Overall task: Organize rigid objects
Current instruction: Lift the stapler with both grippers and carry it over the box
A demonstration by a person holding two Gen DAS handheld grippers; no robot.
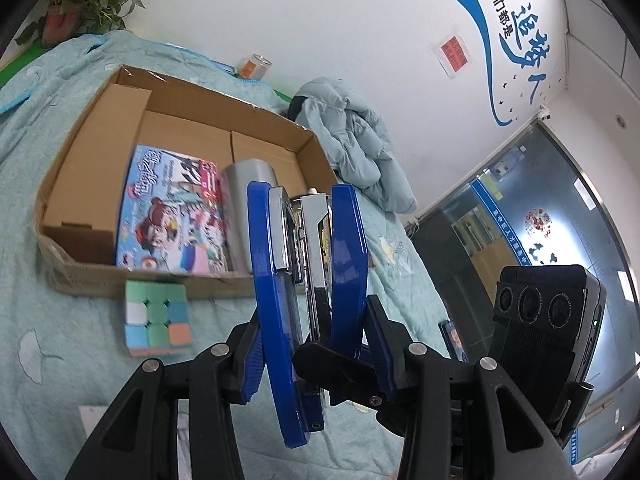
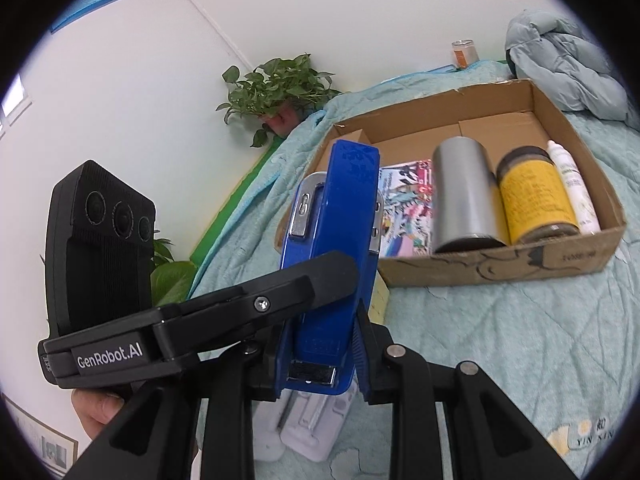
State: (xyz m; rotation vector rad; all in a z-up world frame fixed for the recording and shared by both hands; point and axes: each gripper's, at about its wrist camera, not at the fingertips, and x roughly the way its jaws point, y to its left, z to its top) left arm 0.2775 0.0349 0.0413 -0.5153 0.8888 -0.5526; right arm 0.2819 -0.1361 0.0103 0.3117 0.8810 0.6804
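Gripping the blue stapler [image 1: 308, 280] from both sides, the two grippers held it in the air above the pale green quilt [image 1: 80, 360], on the near side of the cardboard box [image 1: 132, 120]. The left gripper [image 1: 312, 354] had its jaws clamped across the stapler's blue top and base, seen edge-on with the chrome magazine between them. The right gripper [image 2: 316, 344] had its jaws pressed tight on the flat sides of the same stapler [image 2: 336, 248], close to its hinge end; the stapler's front end pointed away toward the box. In the right wrist view the left gripper's black body, with its row of three lenses, crossed in front from the left, and part of a hand [image 2: 96, 412] showed beneath it.

Inside the box [image 2: 560, 256] lay a colourful picture book [image 2: 404, 208] at the left, then a silver cylinder [image 2: 464, 200], a yellow-labelled jar [image 2: 532, 196] and a slim white bottle [image 2: 572, 188] side by side toward the right. A pastel puzzle cube [image 1: 156, 318] sat on the quilt just outside the box's near wall. A crumpled grey-blue jacket [image 1: 352, 140] lay beyond the box's far right corner, and a potted plant [image 2: 276, 88] stood at the far edge by the wall.
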